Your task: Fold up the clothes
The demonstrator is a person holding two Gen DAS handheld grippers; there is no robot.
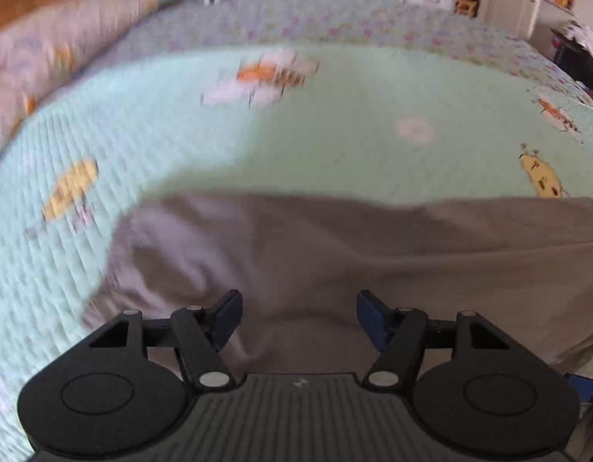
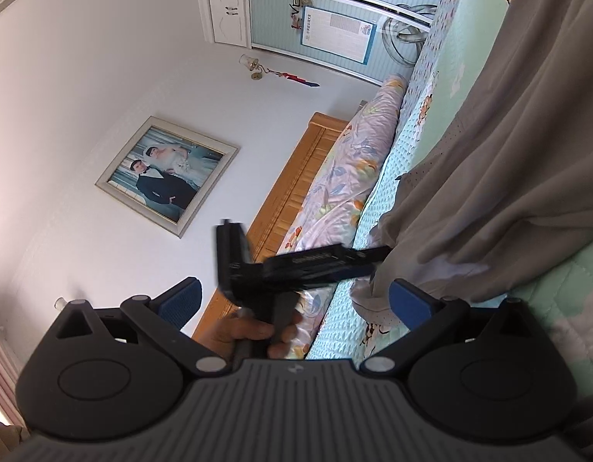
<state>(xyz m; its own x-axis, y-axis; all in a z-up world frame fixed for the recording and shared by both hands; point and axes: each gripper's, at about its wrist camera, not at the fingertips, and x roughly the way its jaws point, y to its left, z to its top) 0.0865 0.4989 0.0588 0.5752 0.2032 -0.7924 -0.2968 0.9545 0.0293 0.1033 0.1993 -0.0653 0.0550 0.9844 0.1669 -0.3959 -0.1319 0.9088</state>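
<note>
Left wrist: left gripper (image 1: 299,317) jaws spread over grey garment (image 1: 373,261); right gripper (image 2: 296,304) jaws spread

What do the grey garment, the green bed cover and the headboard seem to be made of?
Grey garment: thin soft fabric, matt; it drapes in loose folds and shows tiny perforations, perhaps a sports mesh.
Green bed cover: quilted textile, matt; stitched ridges and printed cartoon figures.
Headboard: apparently wood, light brown, slightly glossy, with vertical slats.
</note>
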